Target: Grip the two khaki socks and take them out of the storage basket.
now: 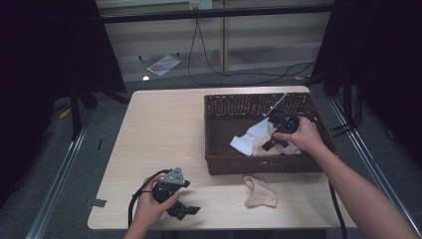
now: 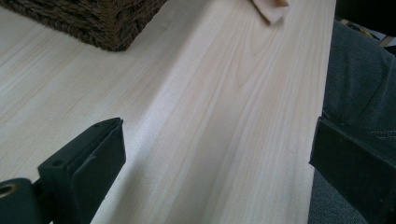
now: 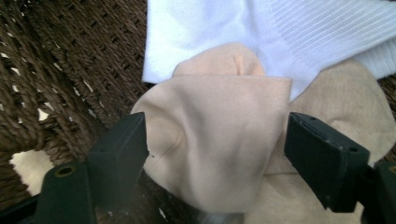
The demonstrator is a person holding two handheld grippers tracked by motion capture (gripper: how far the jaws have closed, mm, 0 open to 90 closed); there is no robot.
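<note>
**Three views, one table**

The high view looks forward and down from above the person's side, taking in the whole table [image 1: 164, 129], the basket [image 1: 234, 164] on its right half and the floor beyond.

The left gripper view sits low and close to the tabletop [image 2: 210, 116], looking along it between the left claw [image 2: 217, 154]'s parted jaws. Ahead of the claw it catches a basket corner [image 2: 93, 23] and a beige sock [image 2: 271, 7], both shared with the high view, where that sock [image 1: 261, 191] lies before the basket.

The right gripper view looks very closely into the basket, its weave [image 3: 56, 60] left of the right claw [image 3: 217, 149].
</note>
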